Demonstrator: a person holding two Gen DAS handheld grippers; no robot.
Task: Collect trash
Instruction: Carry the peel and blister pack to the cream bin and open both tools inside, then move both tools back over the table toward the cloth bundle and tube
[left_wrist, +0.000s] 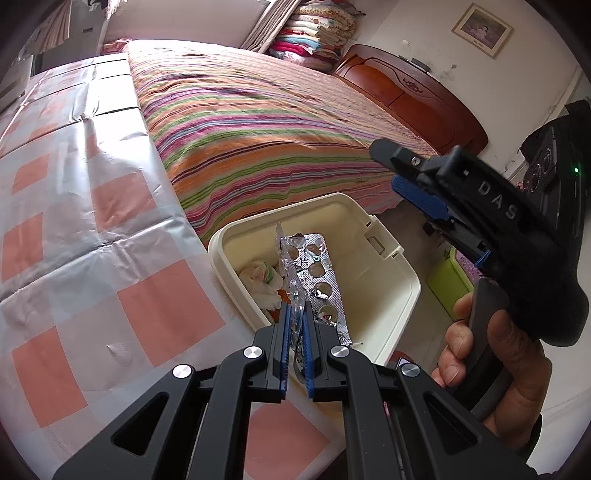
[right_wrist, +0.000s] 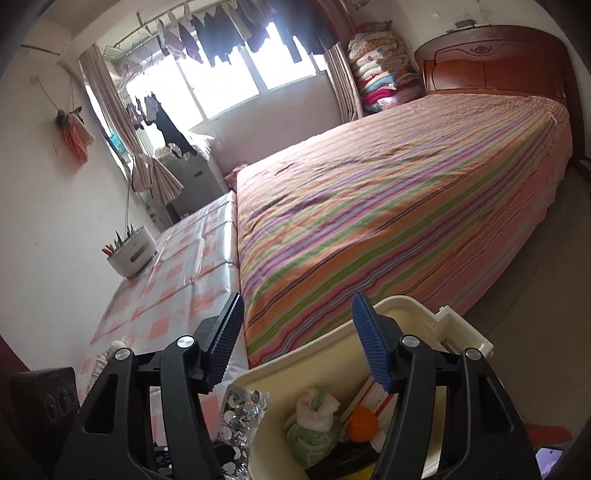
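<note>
Clamping an emptied silver blister pack (left_wrist: 295, 291), the left hand-held gripper (left_wrist: 295, 332) holds it upright over the cream bin (left_wrist: 391, 273). Inside the bin lie a second blister sheet (left_wrist: 323, 280), crumpled tissue (right_wrist: 314, 410) and an orange item (right_wrist: 364, 424). Above the bin's rim, the right hand-held gripper (right_wrist: 295, 343) stands with jaws apart, nothing between them. Beyond the bin lies the striped bed (right_wrist: 388, 206).
</note>
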